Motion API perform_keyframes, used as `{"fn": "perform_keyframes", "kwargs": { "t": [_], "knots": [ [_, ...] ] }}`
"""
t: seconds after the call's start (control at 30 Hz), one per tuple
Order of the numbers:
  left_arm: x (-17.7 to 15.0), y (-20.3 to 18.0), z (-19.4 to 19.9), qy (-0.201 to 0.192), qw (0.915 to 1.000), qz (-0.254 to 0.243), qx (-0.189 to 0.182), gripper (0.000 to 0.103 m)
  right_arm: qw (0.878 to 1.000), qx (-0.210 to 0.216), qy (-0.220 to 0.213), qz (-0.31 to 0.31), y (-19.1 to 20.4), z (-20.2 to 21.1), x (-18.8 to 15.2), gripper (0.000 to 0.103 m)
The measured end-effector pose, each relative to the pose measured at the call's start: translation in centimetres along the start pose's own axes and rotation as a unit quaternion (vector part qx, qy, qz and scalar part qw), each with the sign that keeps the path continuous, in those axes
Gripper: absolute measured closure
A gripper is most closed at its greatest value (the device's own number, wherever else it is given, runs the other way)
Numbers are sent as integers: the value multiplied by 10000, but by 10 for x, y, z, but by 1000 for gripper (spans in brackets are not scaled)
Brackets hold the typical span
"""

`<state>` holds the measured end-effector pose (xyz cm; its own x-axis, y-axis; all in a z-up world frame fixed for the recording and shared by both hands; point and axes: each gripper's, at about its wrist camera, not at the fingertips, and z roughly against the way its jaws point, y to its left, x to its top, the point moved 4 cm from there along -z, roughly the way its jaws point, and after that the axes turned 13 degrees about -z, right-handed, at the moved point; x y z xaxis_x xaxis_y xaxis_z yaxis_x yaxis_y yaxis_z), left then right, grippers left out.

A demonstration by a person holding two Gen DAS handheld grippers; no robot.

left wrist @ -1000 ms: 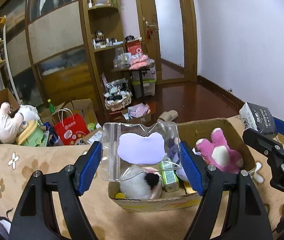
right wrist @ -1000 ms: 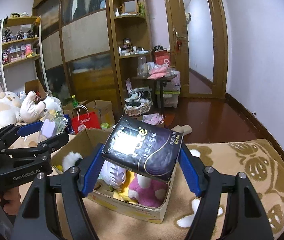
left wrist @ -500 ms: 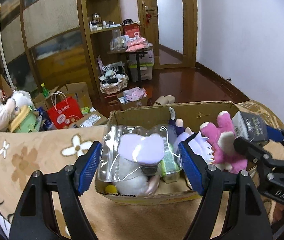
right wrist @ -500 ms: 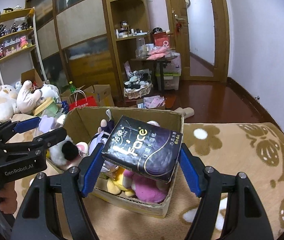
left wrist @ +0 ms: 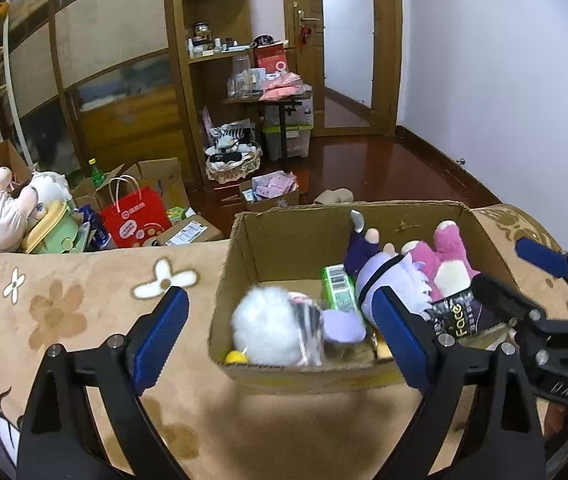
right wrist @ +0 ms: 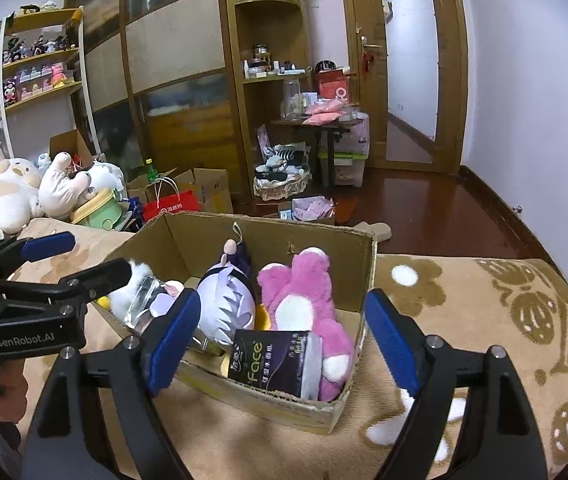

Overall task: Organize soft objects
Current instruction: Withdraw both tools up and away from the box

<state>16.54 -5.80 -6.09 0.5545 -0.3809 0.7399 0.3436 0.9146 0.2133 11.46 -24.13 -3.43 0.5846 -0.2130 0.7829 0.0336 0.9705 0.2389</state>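
Holding both grippers spread wide over one cardboard box (right wrist: pixel 368 264), we have nothing between the pads. Left gripper (left wrist: pixel 280 336) sits at lower centre of its view, jaws fully apart and empty, straddling the box's near-left corner. Right gripper (right wrist: pixel 284 332) is likewise fully apart and empty, low centre of its frame, above the box's near edge.

Count in the box: one white fluffy plush (left wrist: pixel 268 328) at lower left, one clear pouch with a lilac pad (right wrist: pixel 152 300) beside it, one green carton (left wrist: pixel 340 292), one purple-haired doll (right wrist: pixel 228 300) mid-box, one pink plush (right wrist: pixel 304 300) on the right, one dark tissue pack (right wrist: pixel 272 360) leaning at the near wall. Box sits on one tan flowered blanket (right wrist: pixel 484 312).
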Motion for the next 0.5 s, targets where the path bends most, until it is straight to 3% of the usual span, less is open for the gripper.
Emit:
{"fn": "perform_keyframes", "kwargs": {
  "t": [0.13, 0.27, 0.5],
  "knots": [
    [-1, 4, 15, -77, 9999, -32, 127, 5, 9999, -42, -101, -43, -1, 13, 4, 13],
    [-3, 8, 37, -192, 9995, -61, 231, 4, 9995, -51, -284, -158, -3, 33, 8, 1],
    [-4, 13, 79, -507, 9979, -126, 389, 2, 9985, -145, -506, -136, 0, 65, 10, 0]
  ]
}}
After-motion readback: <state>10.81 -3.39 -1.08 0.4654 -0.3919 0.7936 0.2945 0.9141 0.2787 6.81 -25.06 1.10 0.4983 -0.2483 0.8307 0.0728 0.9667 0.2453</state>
